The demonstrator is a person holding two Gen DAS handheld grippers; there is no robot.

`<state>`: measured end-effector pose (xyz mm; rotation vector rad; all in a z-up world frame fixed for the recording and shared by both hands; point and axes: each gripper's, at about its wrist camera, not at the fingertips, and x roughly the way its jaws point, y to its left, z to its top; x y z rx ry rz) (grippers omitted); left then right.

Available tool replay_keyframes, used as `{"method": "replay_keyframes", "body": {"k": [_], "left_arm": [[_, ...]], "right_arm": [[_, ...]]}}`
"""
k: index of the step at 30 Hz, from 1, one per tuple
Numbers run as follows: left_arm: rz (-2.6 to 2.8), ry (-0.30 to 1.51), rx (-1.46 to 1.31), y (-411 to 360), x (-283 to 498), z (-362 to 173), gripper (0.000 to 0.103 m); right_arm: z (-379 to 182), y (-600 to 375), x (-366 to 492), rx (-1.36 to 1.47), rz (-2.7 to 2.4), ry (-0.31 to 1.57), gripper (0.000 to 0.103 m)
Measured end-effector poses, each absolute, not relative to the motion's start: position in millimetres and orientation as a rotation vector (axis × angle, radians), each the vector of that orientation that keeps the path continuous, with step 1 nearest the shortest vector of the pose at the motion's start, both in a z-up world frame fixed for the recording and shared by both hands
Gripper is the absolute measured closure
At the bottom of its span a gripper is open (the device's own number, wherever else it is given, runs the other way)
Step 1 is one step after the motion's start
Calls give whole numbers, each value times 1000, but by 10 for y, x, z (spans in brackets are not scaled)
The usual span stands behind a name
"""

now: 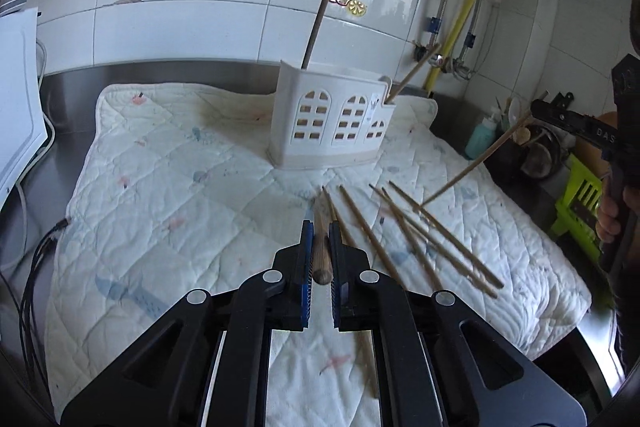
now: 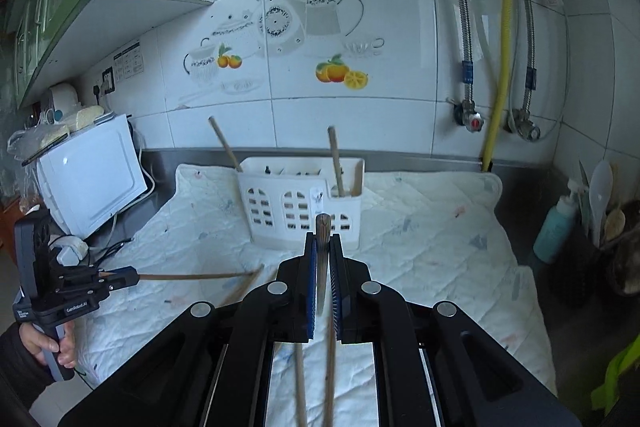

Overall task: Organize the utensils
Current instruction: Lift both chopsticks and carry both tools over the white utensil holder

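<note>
Nearest my left lens, the black left gripper (image 1: 320, 239) is clenched on a brown wooden chopstick (image 1: 320, 255), butt end toward the camera, tip pointing far toward the holder. Left of it, the quilted white cloth (image 1: 160, 187) lies bare. Far and centre stands the white plastic utensil holder with arched cut-outs (image 1: 332, 123); one chopstick leans in its left compartment and another in its right. To the near right of the holder, several loose wooden chopsticks (image 1: 420, 239) lie fanned and crossing on the cloth. Further right, the black right gripper (image 2: 323, 243) is clamped on its own thin wooden chopstick (image 2: 322, 227), which hangs slanted above the loose ones.

My worry is the grip: each stick is pinched at one narrow spot, so it could pivot or slip as I tilt it toward a compartment. With both sticks heading to the same light holder, they may clash, or a tip could catch the rim and tip the holder.
</note>
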<state>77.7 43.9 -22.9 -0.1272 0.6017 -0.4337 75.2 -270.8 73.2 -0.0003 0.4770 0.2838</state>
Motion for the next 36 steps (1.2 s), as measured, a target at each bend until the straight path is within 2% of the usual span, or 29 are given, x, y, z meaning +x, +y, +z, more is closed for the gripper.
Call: {"method": "replay_keyframes", "body": {"k": [9,11,16,21,26,29,36], "left_arm": [[-439,584,-65,325,1118,172,98],[-445,589,-39,261,1180,219,103],[-474,611,-45,219,1165,184,103],[-449,674,-32,297,992,-66,102],[-434,755,-29,429,753,-455,88],[-401,787,-12,475,638,-682,71],[-370,830,-31,530,574,-1030,72]], "right_arm": [[1471,-2893,1408,14,259,418,97],[1597,-2894,1553,26,257,404,97],[1723,-2824,1841,11,230,376,97],[1747,-2809,2013,31,233,369,97],[1761,-2754,1944,-7,227,345,97],[1772,-2758,1888,-16,228,339,97],[1766,-2764,1908,-18,215,350,97]]}}
